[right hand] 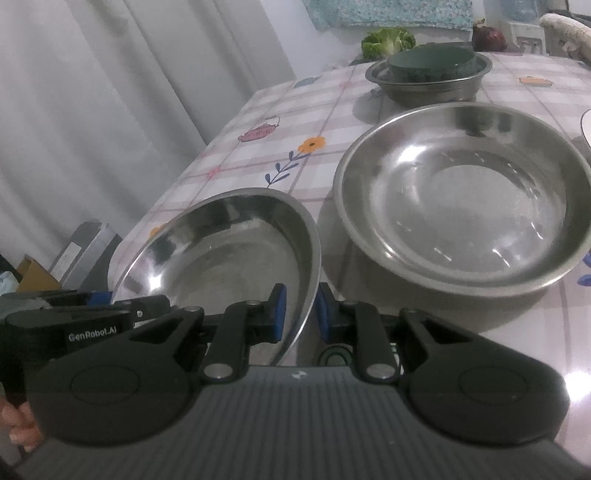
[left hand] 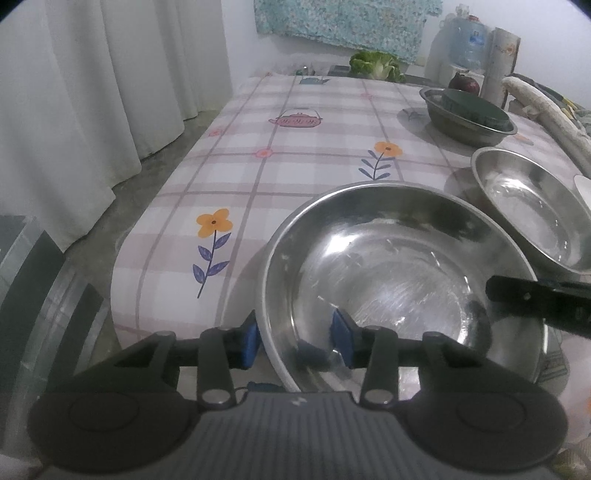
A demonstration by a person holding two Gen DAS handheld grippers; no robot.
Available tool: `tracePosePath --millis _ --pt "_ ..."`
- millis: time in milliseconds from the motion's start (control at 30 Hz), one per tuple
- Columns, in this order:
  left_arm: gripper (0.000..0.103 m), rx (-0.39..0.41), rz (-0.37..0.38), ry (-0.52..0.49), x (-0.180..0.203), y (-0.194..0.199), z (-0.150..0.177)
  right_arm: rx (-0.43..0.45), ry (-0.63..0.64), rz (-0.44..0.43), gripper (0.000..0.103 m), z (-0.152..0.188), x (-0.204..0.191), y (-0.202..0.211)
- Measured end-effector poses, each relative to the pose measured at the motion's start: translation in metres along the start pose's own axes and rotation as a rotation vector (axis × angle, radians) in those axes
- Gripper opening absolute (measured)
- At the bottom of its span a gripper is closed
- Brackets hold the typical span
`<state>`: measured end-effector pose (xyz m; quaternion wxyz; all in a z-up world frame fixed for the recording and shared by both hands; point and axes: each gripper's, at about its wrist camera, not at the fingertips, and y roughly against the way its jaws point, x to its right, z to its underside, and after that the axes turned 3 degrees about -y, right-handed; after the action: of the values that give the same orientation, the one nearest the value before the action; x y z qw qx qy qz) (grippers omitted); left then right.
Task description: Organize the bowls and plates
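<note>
Plainly, our right claw (right hand: 298, 314) pinches the near bowl's (right hand: 236, 251) rim, tilting it; our left claw (left hand: 295, 338) straddles the opposite rim, pads slack, likely handing over. A second bowl (right hand: 461, 192) sits just beyond on the table (left hand: 277, 155), probably the nesting target.

Room: white curtain (left hand: 92, 92) in long folds runs down the whole left side to a grey concrete floor (left hand: 110, 221). Bench (left hand: 280, 162) wears a pink-and-white plaid cloth with printed orange flowers and teapots. Teal patterned fabric (left hand: 347, 22) hangs on the white back wall. Water jug (left hand: 465, 40) stands at far right behind the bench. Cardboard box (right hand: 33, 273) sits on the floor by the curtain. Light dim, flat.
</note>
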<state>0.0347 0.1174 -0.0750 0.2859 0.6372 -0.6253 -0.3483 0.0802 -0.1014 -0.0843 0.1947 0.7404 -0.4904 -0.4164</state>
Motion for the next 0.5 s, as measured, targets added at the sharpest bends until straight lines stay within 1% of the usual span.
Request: tracePosePath --millis 133,233,367,500 --pt "0.044 0.005 0.001 0.008 -0.0002 0.0013 -0.0008 -0.006 0.005 -0.005 0.017 0.0008 -0.0037 0.0003" --pt "0.044 0.029 -0.005 0.016 -0.0024 0.0054 -0.0017 0.006 0.024 0.007 0.017 0.0005 -0.0094 0.0014" --pt "0.044 0.009 0.006 0.019 -0.0034 0.0014 -0.0025 0.013 0.022 0.004 0.017 -0.0009 -0.0091 0.0020" --pt "0.045 0.008 -0.014 -0.001 0.0024 0.0001 -0.0008 0.004 0.014 0.008 0.017 0.0015 -0.0075 -0.0011"
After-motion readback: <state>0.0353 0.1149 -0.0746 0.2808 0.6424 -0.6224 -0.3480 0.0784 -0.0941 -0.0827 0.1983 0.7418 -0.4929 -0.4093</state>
